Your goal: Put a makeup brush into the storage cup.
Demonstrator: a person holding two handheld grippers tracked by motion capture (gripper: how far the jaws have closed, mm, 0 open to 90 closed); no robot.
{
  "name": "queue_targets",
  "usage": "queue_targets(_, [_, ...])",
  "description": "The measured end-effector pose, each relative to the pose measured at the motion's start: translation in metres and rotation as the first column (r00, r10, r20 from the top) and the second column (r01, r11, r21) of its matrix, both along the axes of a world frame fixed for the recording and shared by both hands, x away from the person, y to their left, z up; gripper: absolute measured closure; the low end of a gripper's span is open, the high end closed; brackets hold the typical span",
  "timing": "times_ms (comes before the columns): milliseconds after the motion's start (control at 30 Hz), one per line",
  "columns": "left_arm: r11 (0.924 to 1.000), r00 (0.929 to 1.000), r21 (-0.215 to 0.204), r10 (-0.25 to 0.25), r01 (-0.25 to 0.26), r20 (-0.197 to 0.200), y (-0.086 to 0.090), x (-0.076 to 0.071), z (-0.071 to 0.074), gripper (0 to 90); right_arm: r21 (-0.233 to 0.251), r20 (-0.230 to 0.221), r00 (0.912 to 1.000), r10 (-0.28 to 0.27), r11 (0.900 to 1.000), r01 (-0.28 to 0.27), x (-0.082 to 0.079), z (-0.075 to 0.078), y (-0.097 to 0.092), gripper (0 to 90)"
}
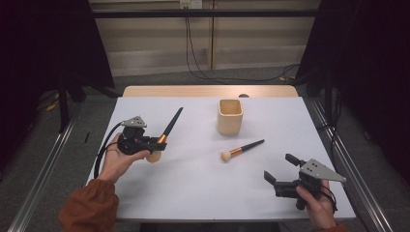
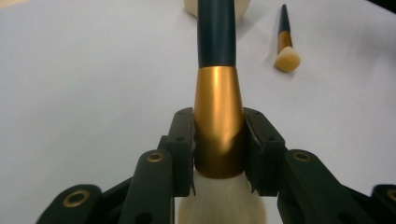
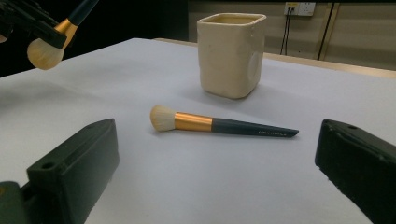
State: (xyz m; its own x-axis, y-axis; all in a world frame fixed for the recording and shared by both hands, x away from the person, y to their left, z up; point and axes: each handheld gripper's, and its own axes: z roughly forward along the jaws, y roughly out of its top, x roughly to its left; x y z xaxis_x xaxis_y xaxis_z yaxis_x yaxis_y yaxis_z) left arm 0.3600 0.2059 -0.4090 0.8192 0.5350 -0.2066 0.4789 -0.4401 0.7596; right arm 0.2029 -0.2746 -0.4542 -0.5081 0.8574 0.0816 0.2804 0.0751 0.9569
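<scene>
1. Gold-banded and dark-handled, the large brush (image 1: 167, 131) is off the white counter (image 1: 193, 188) at its left side, held in the left gripper (image 1: 155, 143). The jaws pinch it on the gold ferrule, just above the pale bristles, and in the left gripper view the pads sit flush against both sides of that band (image 2: 218, 126).

2. Its handle tip slants up and toward the far right, roughly toward the cream square cup (image 1: 229, 116), which stands upright at the far middle of the counter — well apart from the brush.

3. My reading of the step: the pick-up is done and the carry to the cup is in hand; nothing is inside the cup as far as its rim lets me see.

4. What the next move calls for: swing the brush right and farther away until it is over the cup's mouth, tip it nearer upright so the handle end enters first, lower it, and only then let the jaws spread.

5. The small brush (image 1: 240, 150) lies flat on the counter, near and a little right of the cup, bristles pointing near-left.

6. The right gripper (image 1: 281, 170) hovers at the near right with its jaws spread wide and nothing between them; in the right gripper view the small brush (image 3: 210, 124) lies ahead, framed by them — it looks placed to take that one next.
</scene>
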Motion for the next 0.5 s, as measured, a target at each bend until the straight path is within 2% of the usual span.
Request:
queue_targets(100, [0.9999,0.9999,-0.011,-0.005,0.005,0.014,-0.003,-0.004,-0.001,66.7,0.001,0.0,1.0,0.0,1.0,0.0,0.0,0.0,0.0,0.0])
queue_targets(200, [0.9992,0.9997,-0.04,-0.001,0.001,0.024,-0.004,-0.008,0.0,66.6,0.007,0.0,1.0,-0.003,1.0,0.003,0.0,0.0,0.0,0.0])
queue_targets(500, [0.9939,0.9974,-0.091,-0.058,0.062,0.042,-0.01,-0.017,0.005,66.6,0.007,0.003,1.0,-0.002,1.0,0.002,-0.001,0.001,0.0,0.0])
